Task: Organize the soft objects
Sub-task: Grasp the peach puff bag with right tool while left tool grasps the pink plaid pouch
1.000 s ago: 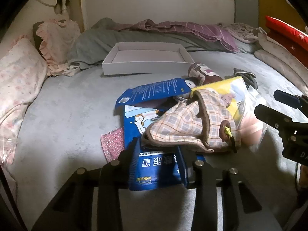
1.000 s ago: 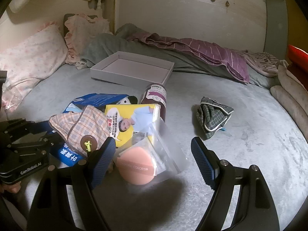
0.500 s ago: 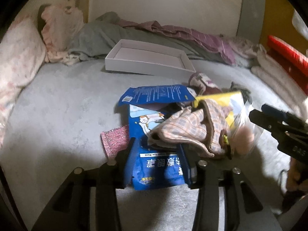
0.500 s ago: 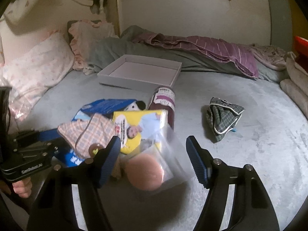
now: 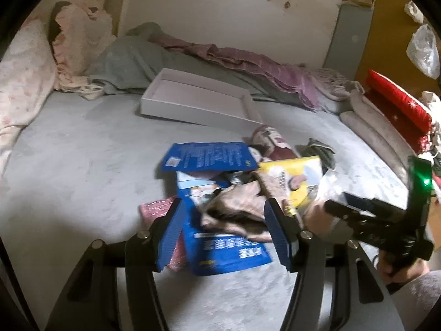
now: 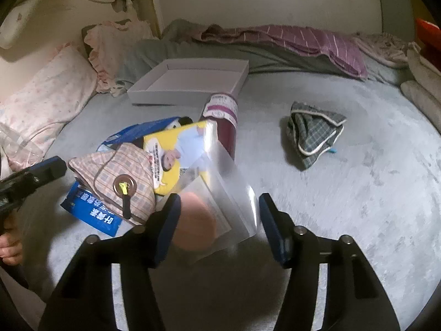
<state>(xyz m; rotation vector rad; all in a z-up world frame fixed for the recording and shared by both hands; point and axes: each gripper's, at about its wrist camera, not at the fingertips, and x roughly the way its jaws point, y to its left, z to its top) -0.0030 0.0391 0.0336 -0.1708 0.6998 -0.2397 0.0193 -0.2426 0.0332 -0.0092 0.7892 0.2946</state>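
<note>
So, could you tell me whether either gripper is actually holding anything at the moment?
Neither. The left gripper, opening, straddles the blue packet; the right gripper, closing, flanks the clear bag.

right gripper (image 6: pixel 219 222): jaws closing around clear bag (image 6: pixel 231 193) holding peach sponge (image 6: pixel 194 226), contact unclear through blur | plaid pouch (image 6: pixel 115 176) left | white box (image 6: pixel 190 81) behind

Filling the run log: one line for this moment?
left gripper: opening over blue pack | right gripper: closing around puff bag | box: empty
</note>
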